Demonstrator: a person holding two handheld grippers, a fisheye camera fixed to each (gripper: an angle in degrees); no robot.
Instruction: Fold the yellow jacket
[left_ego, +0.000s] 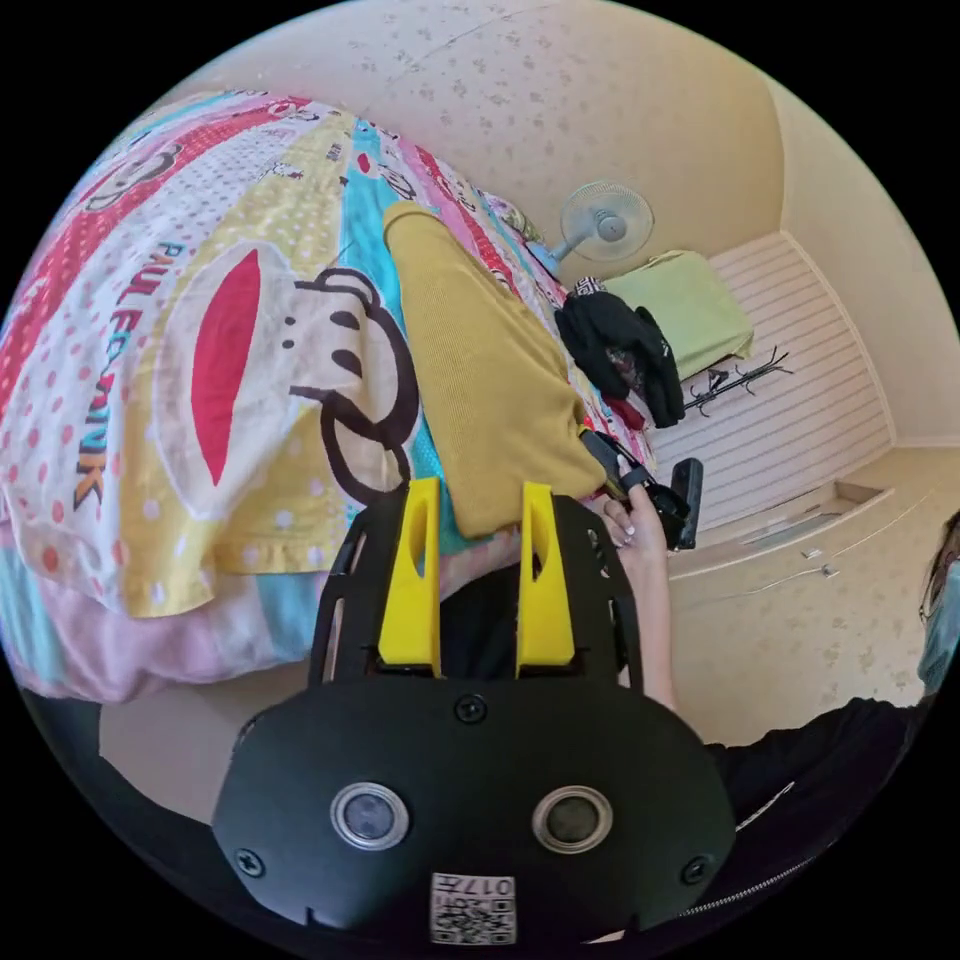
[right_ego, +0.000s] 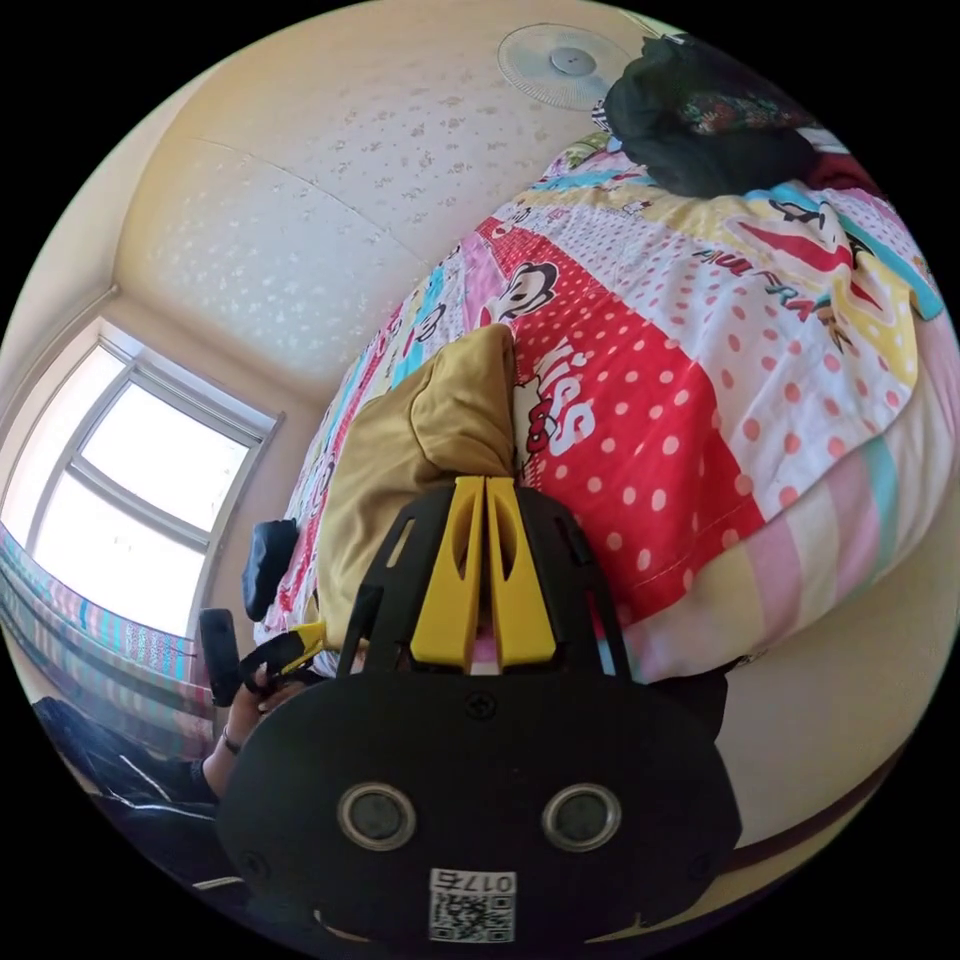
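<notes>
Lying on the bright bedcover (left_ego: 200, 330), near the bed's edge, the yellow jacket (left_ego: 480, 370) is looking soft and light, so a corner or hem is probably giving the best hold. The left gripper (left_ego: 480, 500) is standing with its 2 jaws spread; the right gripper (right_ego: 485, 490) is pressing its jaws together at the jacket's edge.

**A:** so where's everything sitting?

**B:** jacket (left_ego: 480, 370) is on the bed (left_ego: 200, 330), lying near its edge. Left tool (left_ego: 480, 500) is at one end of it, right tool (right_ego: 486, 490) at the other.

**A:** and the clothes pile (left_ego: 620, 350)?

**B:** on the bed too, past the jacket. Fan (left_ego: 605, 220) stands behind that, by the wall.
</notes>
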